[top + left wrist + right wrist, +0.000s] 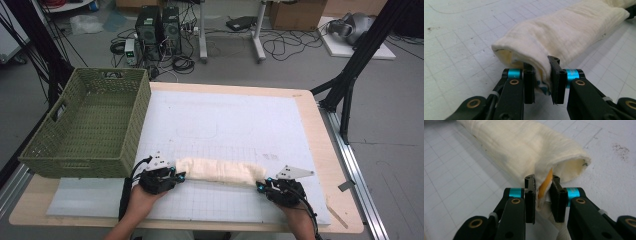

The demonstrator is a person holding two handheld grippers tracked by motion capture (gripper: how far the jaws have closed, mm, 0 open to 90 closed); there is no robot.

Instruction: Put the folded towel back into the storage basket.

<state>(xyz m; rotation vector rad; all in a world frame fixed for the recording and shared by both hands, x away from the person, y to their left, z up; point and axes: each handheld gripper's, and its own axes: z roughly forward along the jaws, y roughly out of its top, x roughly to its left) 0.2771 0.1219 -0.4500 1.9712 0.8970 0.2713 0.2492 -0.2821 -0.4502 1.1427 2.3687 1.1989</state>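
- So, a rolled-up cream cloth (220, 171) lies across the near part of the white gridded mat (235, 125), stretched sideways between both hands; looks folded into a long tube
- left gripper (176, 176) is clamped on the left end of the cloth; up close its jaws pinch the fabric edge tight (541, 80)
- right gripper (261, 185) bites the right end; its jaws squeeze the fabric with an orange bit showing between them (543, 195)
- green woven basket (90, 125) sits at the table's far left, just beside the left gripper, apart from the cloth
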